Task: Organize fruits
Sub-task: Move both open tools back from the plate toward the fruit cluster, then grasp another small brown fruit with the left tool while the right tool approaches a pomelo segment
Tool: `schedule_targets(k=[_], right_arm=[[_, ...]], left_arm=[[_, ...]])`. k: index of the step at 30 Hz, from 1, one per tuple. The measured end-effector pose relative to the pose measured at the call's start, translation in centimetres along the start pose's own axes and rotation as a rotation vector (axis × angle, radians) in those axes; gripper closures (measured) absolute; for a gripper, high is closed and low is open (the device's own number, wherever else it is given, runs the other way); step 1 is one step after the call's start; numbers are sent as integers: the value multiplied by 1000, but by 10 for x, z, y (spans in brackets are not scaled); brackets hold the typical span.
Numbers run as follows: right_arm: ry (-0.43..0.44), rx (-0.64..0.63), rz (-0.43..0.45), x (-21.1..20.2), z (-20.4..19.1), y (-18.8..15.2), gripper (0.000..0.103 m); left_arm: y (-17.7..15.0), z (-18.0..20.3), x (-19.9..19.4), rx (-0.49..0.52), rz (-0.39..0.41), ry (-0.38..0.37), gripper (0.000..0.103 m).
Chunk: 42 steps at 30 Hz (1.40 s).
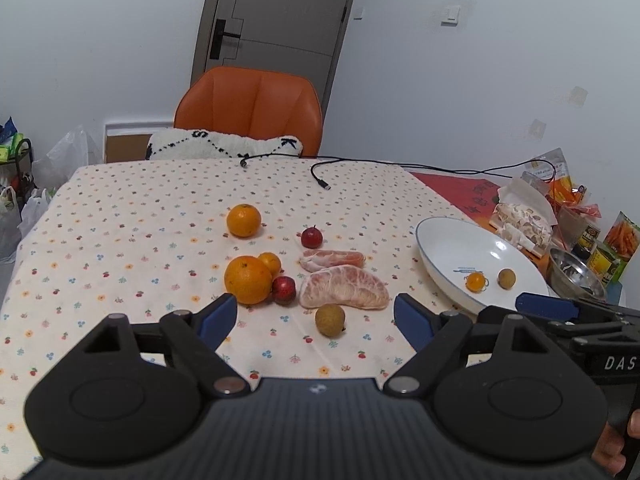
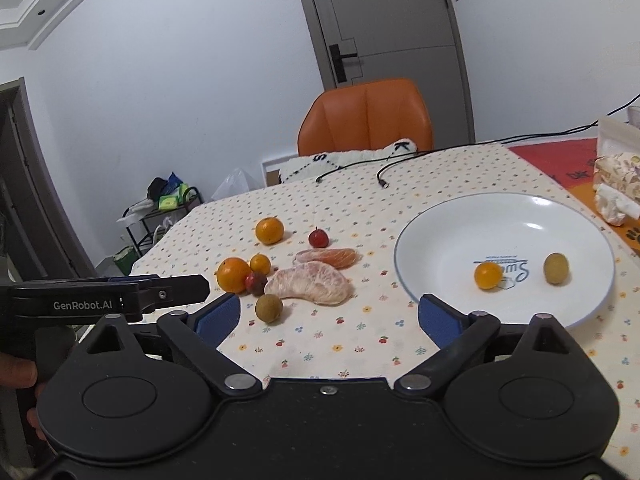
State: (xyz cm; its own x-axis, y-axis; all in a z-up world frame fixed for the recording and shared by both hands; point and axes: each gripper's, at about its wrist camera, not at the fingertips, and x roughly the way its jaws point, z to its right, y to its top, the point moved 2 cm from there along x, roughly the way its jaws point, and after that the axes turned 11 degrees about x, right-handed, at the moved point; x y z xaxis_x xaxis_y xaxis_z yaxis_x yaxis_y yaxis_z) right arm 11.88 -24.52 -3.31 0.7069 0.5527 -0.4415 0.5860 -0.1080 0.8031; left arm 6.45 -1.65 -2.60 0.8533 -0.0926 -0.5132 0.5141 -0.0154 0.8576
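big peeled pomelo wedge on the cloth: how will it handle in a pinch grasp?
The pomelo wedge looks soft, with its pulp showing, so a hard squeeze would probably crush it. It is long and curved and may sag if held at one end. It lies flat, so it is unlikely to roll.

A white plate (image 2: 440, 236) holds a small orange (image 2: 488, 275) and a longan (image 2: 556, 267). Oranges (image 1: 248, 279), red fruits (image 1: 284, 290), pomelo segments (image 1: 344, 287) and another longan (image 1: 330, 319) lie on the tabletop (image 1: 140, 220).

L tongs (image 1: 315, 320) spread wide — longan (image 1: 330, 320) btwn tips, untouched.
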Motion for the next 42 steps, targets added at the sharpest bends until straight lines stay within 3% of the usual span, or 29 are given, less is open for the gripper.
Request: schedule_targets(k=[7,12,21,23,25,27,42], right_arm=[[5,-2,-31,13,4,-2,24],[5,-7,-53,23,6,-3,28],[-2,-29,-75,39,3,-1,32],[-4,-33,-76,41,1,-1,32],[-7,-36,-77,43,0,0,32],[-6,-41,-80,47,-2,-1,32],[-21,-82,-101,80,-17,-6,32]], left_arm=[[-5,-1,21,-9,-30,-29,31],[-10,1,38,-18,-54,-50,33],[-11,3,66,-30,-79,-79,49],[-11,2,70,-30,-77,-85,56],[-13,1,75,-33,-91,-85,78],[-15,-3,75,-49,-83,-105,82],[-15,-38,55,-80,-59,-33,82]])
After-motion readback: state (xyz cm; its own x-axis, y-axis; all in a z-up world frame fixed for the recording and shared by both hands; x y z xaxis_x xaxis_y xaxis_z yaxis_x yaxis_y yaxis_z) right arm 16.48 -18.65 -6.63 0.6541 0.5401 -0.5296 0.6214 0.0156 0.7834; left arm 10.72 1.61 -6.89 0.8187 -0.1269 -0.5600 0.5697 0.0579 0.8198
